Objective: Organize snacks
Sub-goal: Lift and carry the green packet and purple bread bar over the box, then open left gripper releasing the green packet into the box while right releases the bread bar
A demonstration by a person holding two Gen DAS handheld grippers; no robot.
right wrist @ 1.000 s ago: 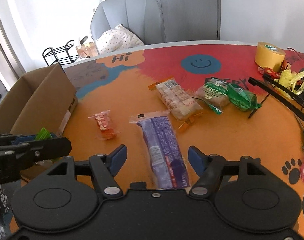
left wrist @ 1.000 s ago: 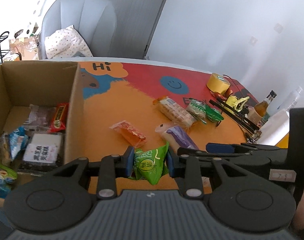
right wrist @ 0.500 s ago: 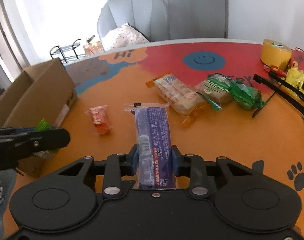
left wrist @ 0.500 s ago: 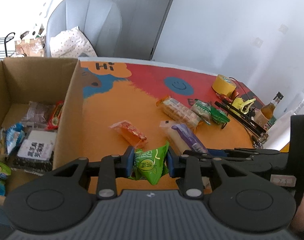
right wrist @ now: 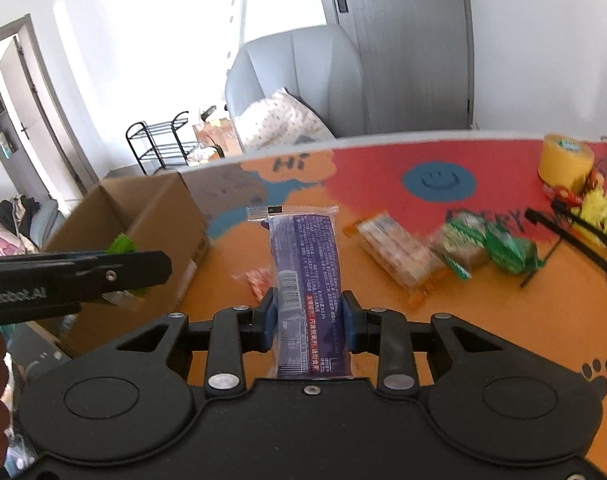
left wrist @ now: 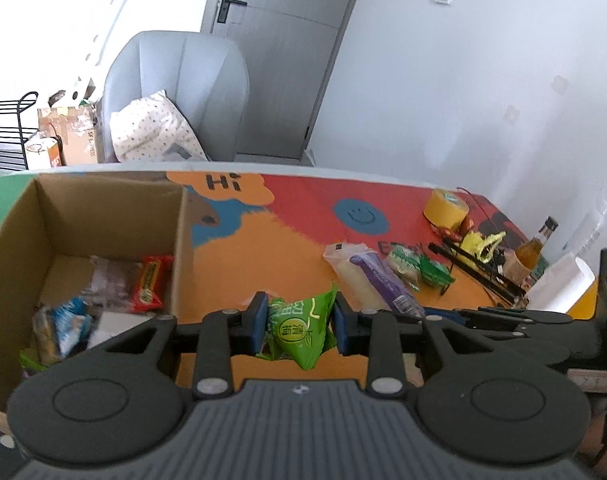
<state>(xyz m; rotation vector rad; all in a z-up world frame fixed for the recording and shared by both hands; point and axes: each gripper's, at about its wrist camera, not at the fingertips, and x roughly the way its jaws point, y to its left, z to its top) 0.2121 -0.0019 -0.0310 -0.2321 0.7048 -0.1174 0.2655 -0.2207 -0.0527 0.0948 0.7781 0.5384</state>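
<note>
The left gripper [left wrist: 296,322] is kept clamped on a crinkly green triangular pouch [left wrist: 299,328], carried just right of the cardboard box [left wrist: 103,216]. The right gripper [right wrist: 308,320], wide a second ago, is now closed on the long glossy purple packet [right wrist: 305,264], lifted off the counter [right wrist: 483,320] further right of the box. Both snacks are judged ready for boxing; flat foil packs are left lying.

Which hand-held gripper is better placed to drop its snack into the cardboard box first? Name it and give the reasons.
Left. The left hand-held gripper, shut on the green packet, sits right beside the cardboard box. The right hand-held gripper, gripping the purple packet, has the left one between it and the box.
</note>
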